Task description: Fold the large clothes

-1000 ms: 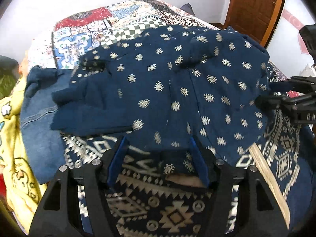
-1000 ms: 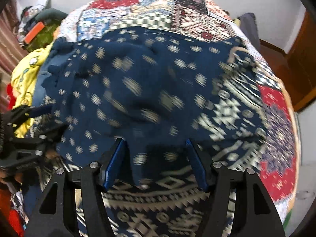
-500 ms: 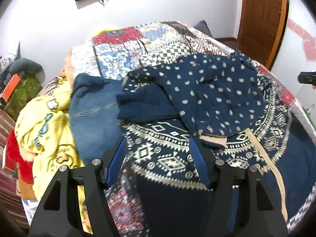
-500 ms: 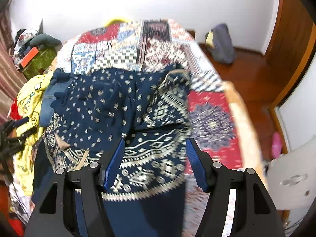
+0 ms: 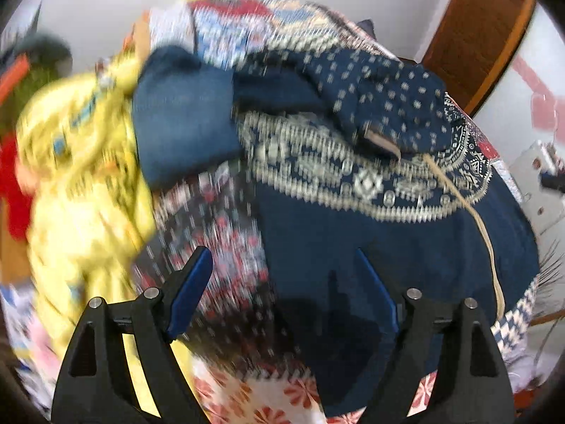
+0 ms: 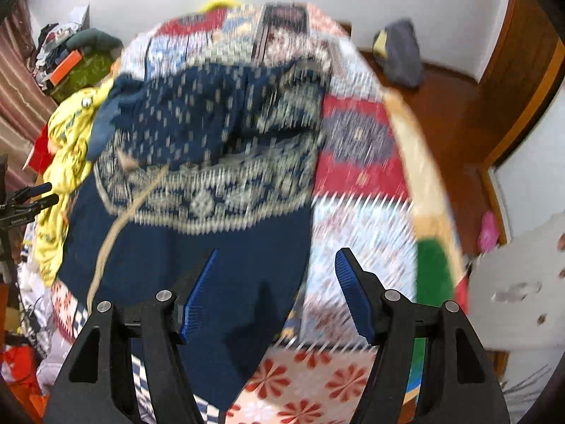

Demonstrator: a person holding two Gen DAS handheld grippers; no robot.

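Note:
A large navy garment with a cream patterned band lies spread on the bed. Its dotted upper part is folded over onto the band. My left gripper hovers above the plain navy near end at the garment's left edge; its jaws are opening and nothing is between them. In the right wrist view the same garment fills the left half, with the dotted fold farther off. My right gripper hangs open and empty over the garment's right edge. The left gripper shows at that view's left border. Both views are motion-blurred.
A yellow garment and a denim piece are heaped left of the navy one. A beige strap trails across the navy cloth. The patchwork quilt covers the bed. A grey bag sits on the floor by the wooden door.
Both grippers let go of the dotted cloth and drew back and up toward the bed's near end. The dotted part stays folded over. The left jaws have spread wider.

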